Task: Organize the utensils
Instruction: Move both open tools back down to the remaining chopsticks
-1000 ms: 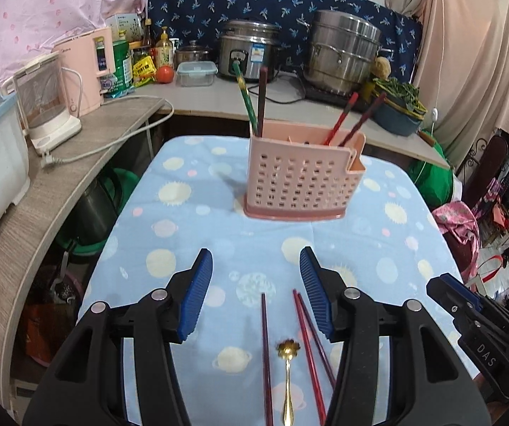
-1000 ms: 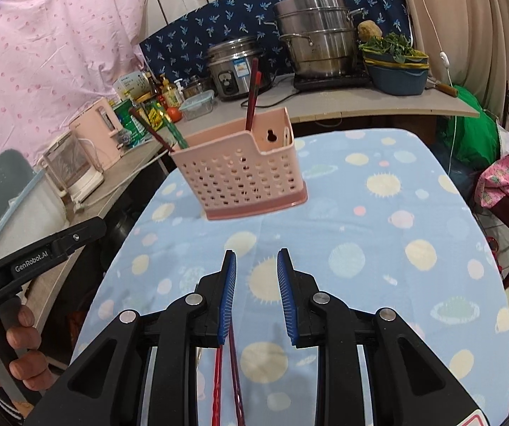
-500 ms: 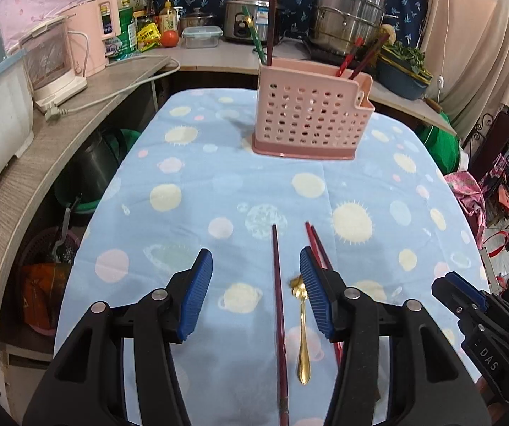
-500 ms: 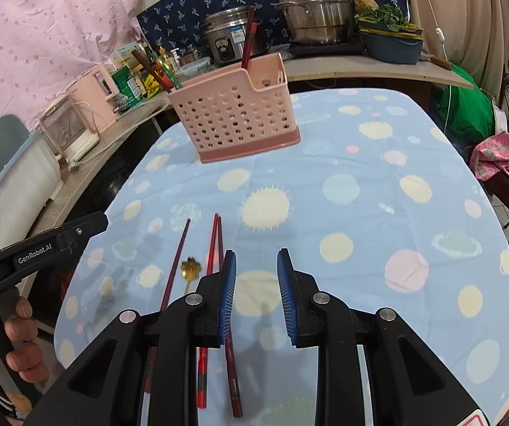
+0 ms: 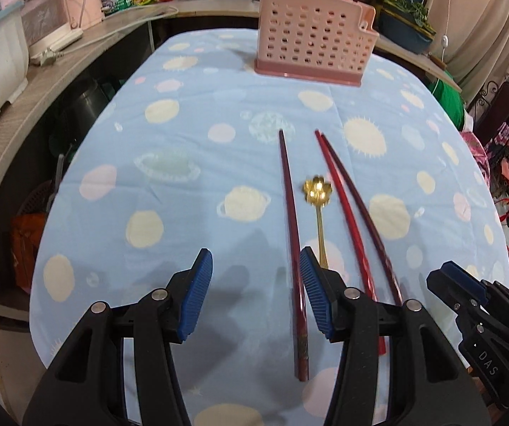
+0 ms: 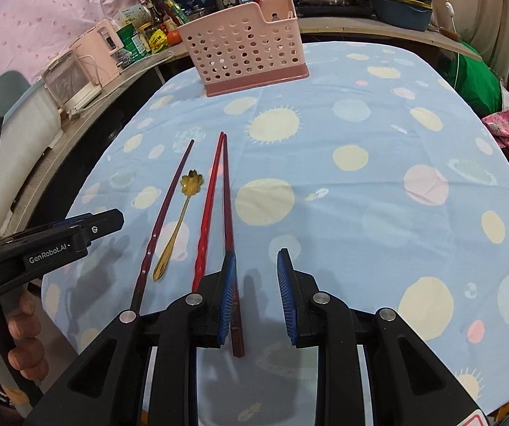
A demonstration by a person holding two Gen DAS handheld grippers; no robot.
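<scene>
**Loose chopsticks and a spoon wait near the front edge**

We see three chopsticks and one small spoon lying loose on the tabletop, which is draped in a blue planet-print cloth. A dark maroon chopstick lies leftmost, then the gold flower-bowled spoon, then a bright red chopstick and a dark red chopstick whose far tips touch. All point roughly toward the pink perforated utensil caddy at the far end, well apart from them; we judge that is where they belong, since other chopsticks already stand in it.

Our left claw is spread wide and empty, with the maroon chopstick's near end running just inside its right finger, so we judge it is lining up to pinch that stick. Our right claw is narrower, also empty, with the dark red chopstick's butt end beside its left finger.

Only the right wrist view shows the hand gripping the left tool's handle and the caddy's notched side; the left wrist view alone shows the right tool side-on.
</scene>
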